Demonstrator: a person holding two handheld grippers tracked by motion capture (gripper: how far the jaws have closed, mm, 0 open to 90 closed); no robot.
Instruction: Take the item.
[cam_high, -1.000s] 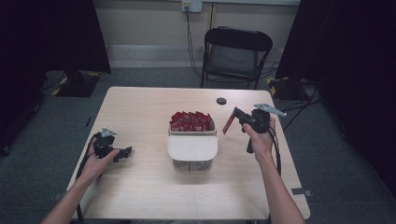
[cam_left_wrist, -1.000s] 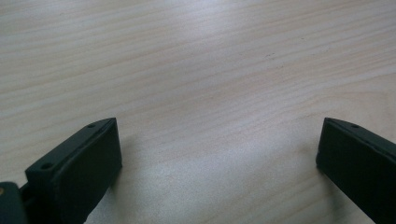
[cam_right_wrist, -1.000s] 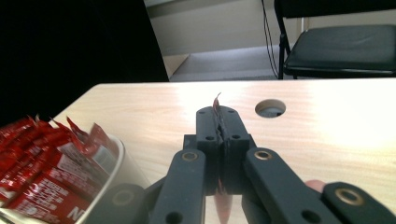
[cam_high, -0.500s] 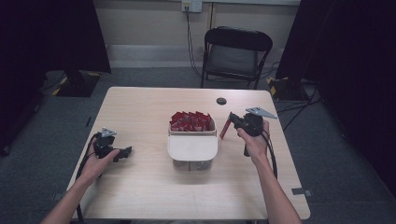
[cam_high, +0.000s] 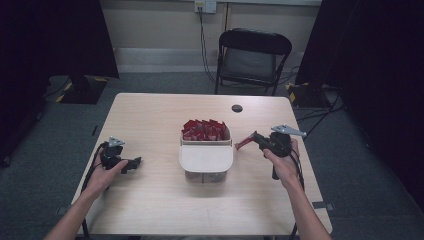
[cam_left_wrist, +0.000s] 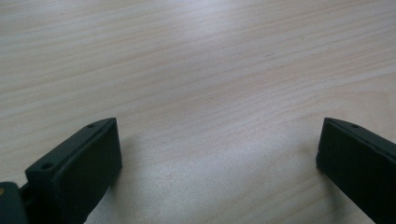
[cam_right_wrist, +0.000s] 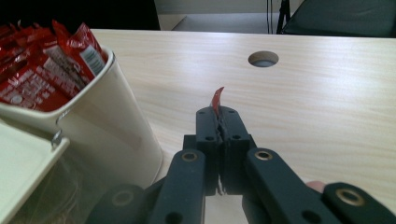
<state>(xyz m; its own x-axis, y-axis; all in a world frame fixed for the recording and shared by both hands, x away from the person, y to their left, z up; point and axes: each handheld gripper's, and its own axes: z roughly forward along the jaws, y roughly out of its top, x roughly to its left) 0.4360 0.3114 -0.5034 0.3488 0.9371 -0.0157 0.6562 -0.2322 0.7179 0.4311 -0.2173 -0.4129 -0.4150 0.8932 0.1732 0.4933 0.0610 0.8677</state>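
The right gripper (cam_high: 250, 140) has its jaws pressed together on a thin red packet (cam_right_wrist: 216, 99), whose tip sticks up past the jaw ends in the right gripper view. Over the last second this gripper has dropped from up beside the back of the cream tub (cam_high: 206, 159) to a lower spot nearer the person, out to the tub's right, with the packet (cam_high: 243, 143) pointing toward the tub wall but apart from it. That suggests the packet has been lifted out of the tub and is on its way to be set down on the bare table (cam_high: 150, 210), or turned for a better hold; which one I cannot tell. The left gripper (cam_high: 131, 163) has not moved: it rests low by the table's left edge, jaws spread wide with nothing between them, only wood grain in front of it. More red packets (cam_high: 202, 130) stand packed in the far half of the tub, and a flat cream lid covers the near half. The tub is the one thing close enough to catch the packet's tip on a leftward move. A round hole (cam_high: 237, 108) in the tabletop lies farther back, and a dark chair (cam_high: 254, 59) stands beyond the table.
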